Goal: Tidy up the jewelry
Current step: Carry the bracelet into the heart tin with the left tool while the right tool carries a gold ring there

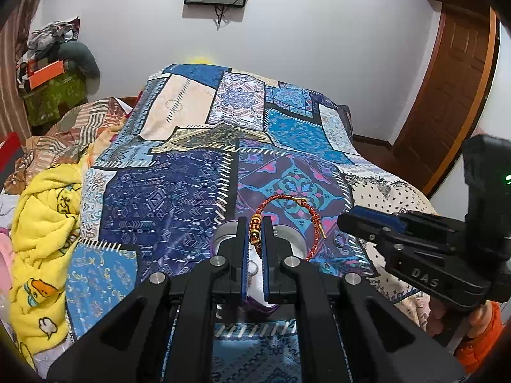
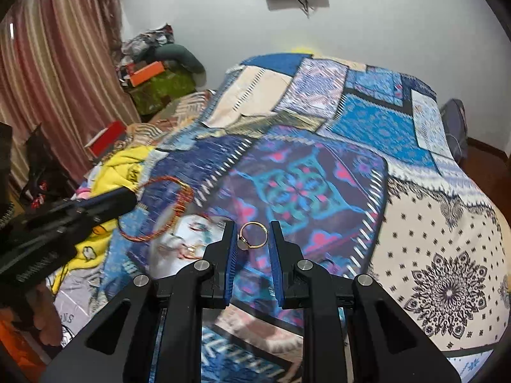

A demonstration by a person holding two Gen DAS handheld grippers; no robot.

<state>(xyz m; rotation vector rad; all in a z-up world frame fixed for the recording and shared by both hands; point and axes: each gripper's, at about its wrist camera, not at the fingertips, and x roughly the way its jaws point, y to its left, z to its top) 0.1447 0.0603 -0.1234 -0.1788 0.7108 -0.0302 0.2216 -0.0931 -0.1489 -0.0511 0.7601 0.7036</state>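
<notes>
Red braided bracelet point(image 1: 287, 223) with gold beads, lifted; thin gold ring point(image 2: 253, 235), raised off bedspread

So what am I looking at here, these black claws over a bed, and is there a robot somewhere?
No robot: a person holds two hand-held grippers, each with a camera looking along its fingers. One picture is from the left gripper, the other from the right gripper; each also shows the other from the side. Below is a patchwork bedspread, with a yellow blanket beside it. The left gripper is shut on a red braided bracelet. The right one holds a thin gold ring between its fingers.
</notes>
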